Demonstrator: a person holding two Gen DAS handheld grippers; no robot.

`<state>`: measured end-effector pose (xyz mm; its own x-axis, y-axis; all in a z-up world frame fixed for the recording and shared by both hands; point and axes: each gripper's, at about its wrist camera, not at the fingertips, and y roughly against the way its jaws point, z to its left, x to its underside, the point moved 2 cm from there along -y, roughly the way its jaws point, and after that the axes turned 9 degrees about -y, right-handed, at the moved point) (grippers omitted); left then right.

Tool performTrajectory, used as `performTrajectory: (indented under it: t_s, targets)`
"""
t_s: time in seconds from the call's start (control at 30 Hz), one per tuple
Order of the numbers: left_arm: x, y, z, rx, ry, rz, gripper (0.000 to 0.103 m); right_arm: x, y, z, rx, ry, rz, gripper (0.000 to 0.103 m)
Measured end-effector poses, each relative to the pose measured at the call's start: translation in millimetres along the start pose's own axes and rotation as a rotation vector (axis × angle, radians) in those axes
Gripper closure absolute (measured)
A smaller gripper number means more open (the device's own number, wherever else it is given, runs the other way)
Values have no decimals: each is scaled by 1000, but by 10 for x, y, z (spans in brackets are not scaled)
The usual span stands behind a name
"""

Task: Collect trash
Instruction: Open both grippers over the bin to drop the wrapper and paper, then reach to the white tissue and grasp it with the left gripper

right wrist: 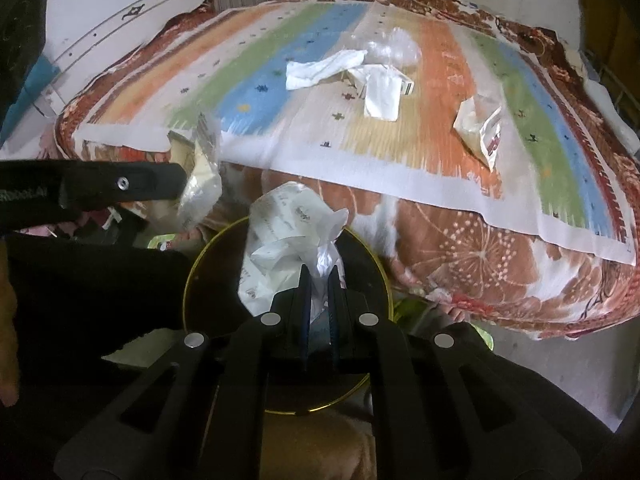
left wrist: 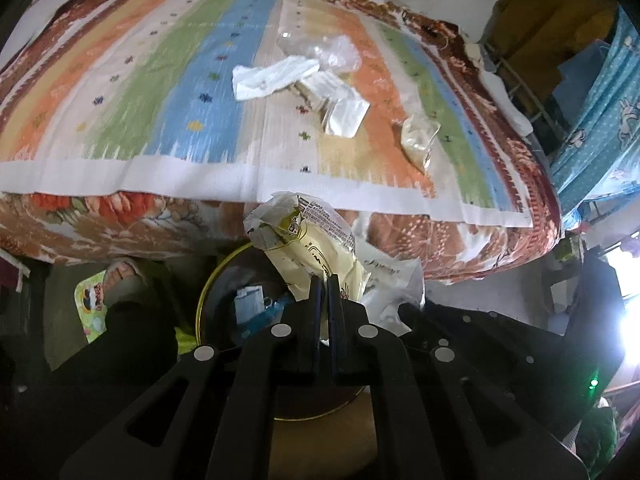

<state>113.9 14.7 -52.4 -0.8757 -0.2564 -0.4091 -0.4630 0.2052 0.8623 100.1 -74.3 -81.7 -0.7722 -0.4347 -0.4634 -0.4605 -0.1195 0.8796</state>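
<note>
Yellow wrapper (left wrist: 316, 248) pinched in the left gripper (left wrist: 325, 280) and white crumpled plastic (right wrist: 288, 236) pinched in the right gripper (right wrist: 319, 276) both hang wider than the bin (right wrist: 200, 264), so they may catch its rim and fall outside.

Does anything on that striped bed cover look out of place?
Yes. Litter lies on the striped cover: a crumpled white tissue, clear plastic, a white wrapper over a small carton, and a torn packet towards its right edge.

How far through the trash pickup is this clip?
Midway. Done: some scraps already lie in the bin. In hand: the left tool pinches a yellow wrapper and the right tool a white crumpled bag, both over the bin. Left: tissue, clear plastic and a packet on the bed.
</note>
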Motion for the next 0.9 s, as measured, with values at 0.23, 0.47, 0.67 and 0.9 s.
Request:
performTrajectory:
  t_s: [0.23, 0.47, 0.67, 0.9]
  targets:
    - [45, -223, 128, -1, 65, 68, 101, 56, -167, -44, 26, -16, 61, 96]
    - [103, -405, 163, -13, 94, 124, 101, 119, -391, -129, 15, -80, 149, 95]
    - [97, -523, 205, -18, 113, 154, 101, 154, -576, -200, 24, -133, 205, 92]
    - [14, -590, 279, -19, 148, 146, 58, 122, -709, -259, 23, -193, 233, 73]
